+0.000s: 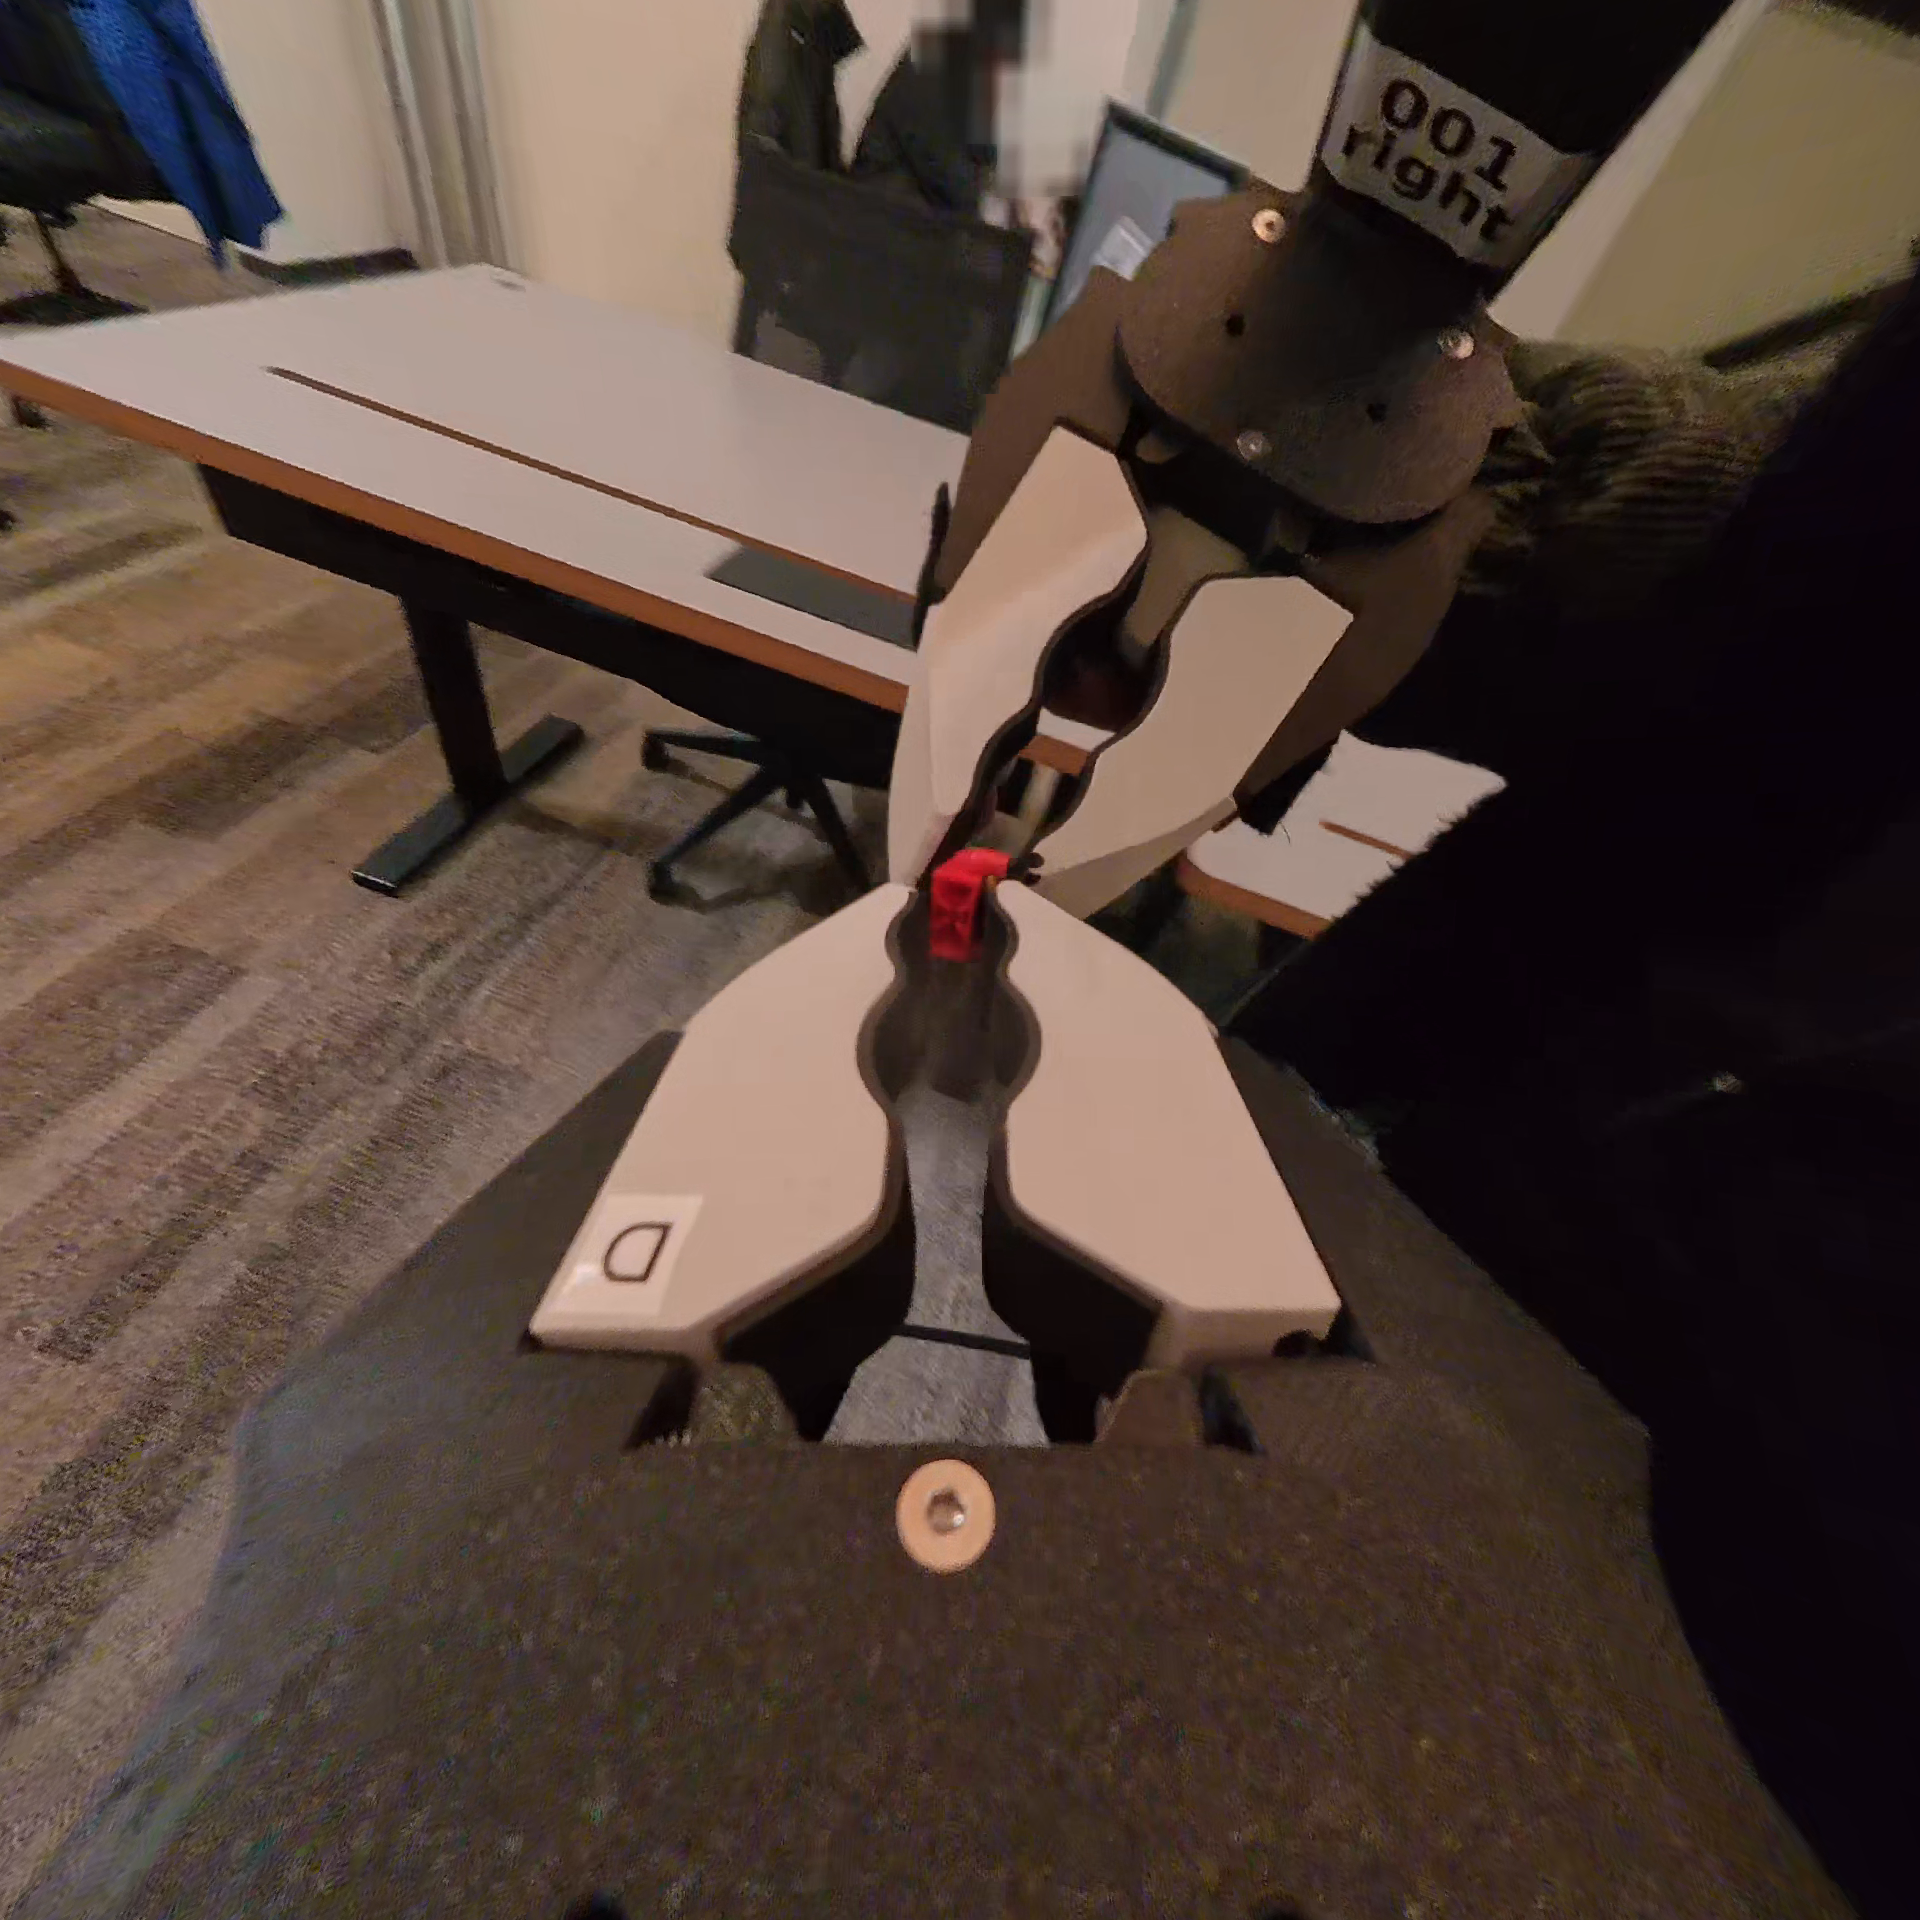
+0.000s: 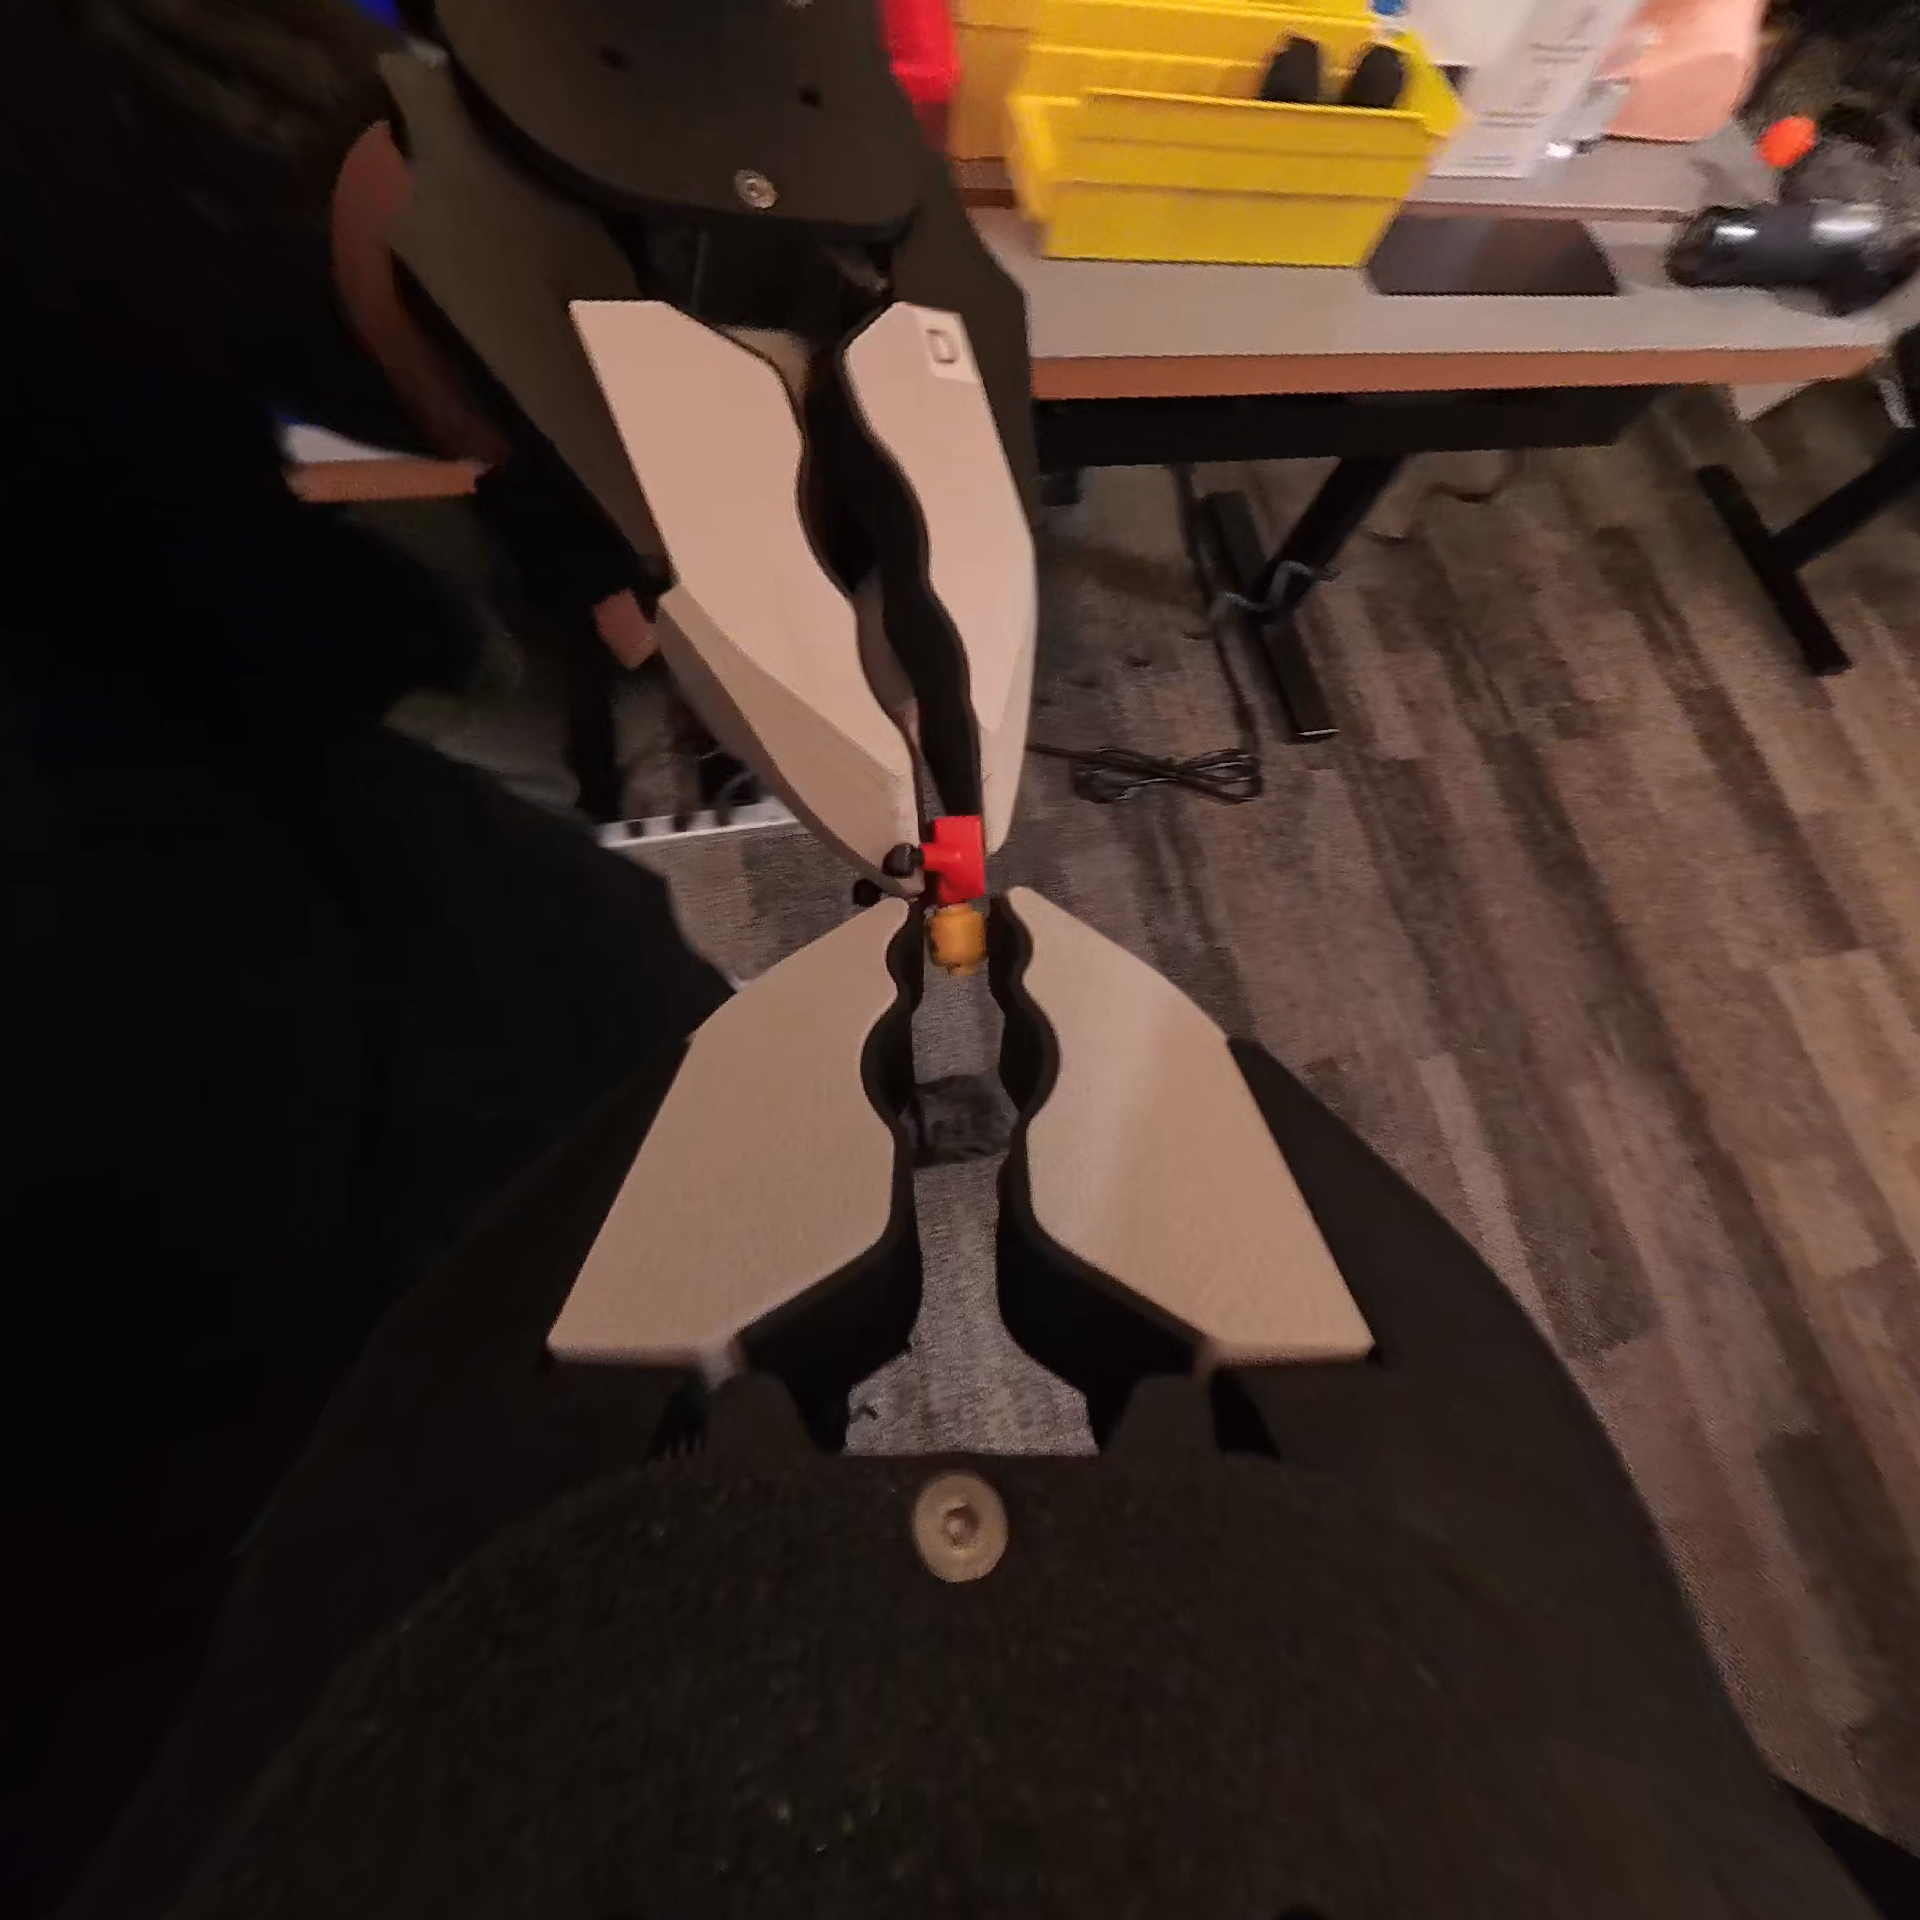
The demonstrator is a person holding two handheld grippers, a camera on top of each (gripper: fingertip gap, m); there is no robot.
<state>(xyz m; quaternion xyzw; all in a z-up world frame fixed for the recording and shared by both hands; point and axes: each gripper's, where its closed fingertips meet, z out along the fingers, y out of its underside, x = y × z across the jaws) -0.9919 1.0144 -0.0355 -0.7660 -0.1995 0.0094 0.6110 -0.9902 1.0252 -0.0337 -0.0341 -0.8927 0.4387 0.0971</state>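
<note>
Both grippers are held in the air, tip to tip, above the carpet. My left gripper [image 1: 954, 902] is shut on a small red toy piece [image 1: 954, 920]. It also shows in the right wrist view [image 2: 948, 844], coming down from the top with the red piece [image 2: 956, 854] in its tips. My right gripper [image 2: 956, 920] is shut on a small yellow piece [image 2: 956, 938] that meets the red one. In the left wrist view the right gripper [image 1: 982, 847] comes down from the upper right. Small black bits [image 2: 900, 858] stick out beside the red piece.
A white desk with a brown edge [image 1: 468, 416] and an office chair base [image 1: 748, 790] stand behind. In the right wrist view another desk [image 2: 1351, 332] carries yellow bins [image 2: 1226, 156] and a black pad [image 2: 1486, 260]. A cable [image 2: 1164, 774] lies on the floor. Dark clothing [image 2: 208, 935] fills the left.
</note>
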